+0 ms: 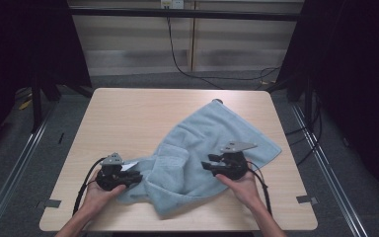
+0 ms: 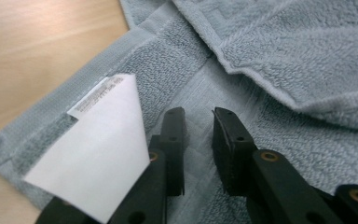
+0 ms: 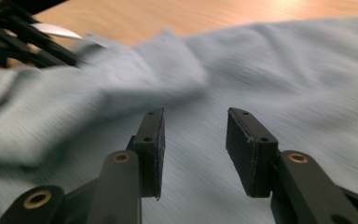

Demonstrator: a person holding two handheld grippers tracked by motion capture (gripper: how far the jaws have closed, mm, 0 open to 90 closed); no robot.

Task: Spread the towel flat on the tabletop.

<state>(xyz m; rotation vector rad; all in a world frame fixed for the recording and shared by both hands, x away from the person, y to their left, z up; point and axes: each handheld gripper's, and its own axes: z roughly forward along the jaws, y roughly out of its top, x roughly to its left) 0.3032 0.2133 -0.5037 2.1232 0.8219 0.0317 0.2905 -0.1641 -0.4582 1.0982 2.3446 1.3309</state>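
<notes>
Light blue towel (image 1: 202, 148) crumpled across the middle and lower right of the worktop (image 1: 128, 113) in the high view, one corner reaching toward the far edge, another hanging near the right side. White care label (image 2: 93, 144) sewn to the hem, lower left of the left gripper view, folded up off the cloth.

Left gripper (image 1: 134, 177) at lower left of the high view, held in the left hand (image 1: 98, 195), aimed at the towel's near left corner. In its own view, fingers (image 2: 175, 140) parted by a narrow gap just above the flat hem beside the label; no cloth pinched between them, pads not pressing.

Right gripper (image 1: 208, 165) at lower right of centre, in the right hand (image 1: 244, 187), over the towel's middle. In its own view, fingers (image 3: 151, 149) standing moderately wide apart above the blurred cloth, nothing caught between them. Left gripper also visible at the upper left of that view.
</notes>
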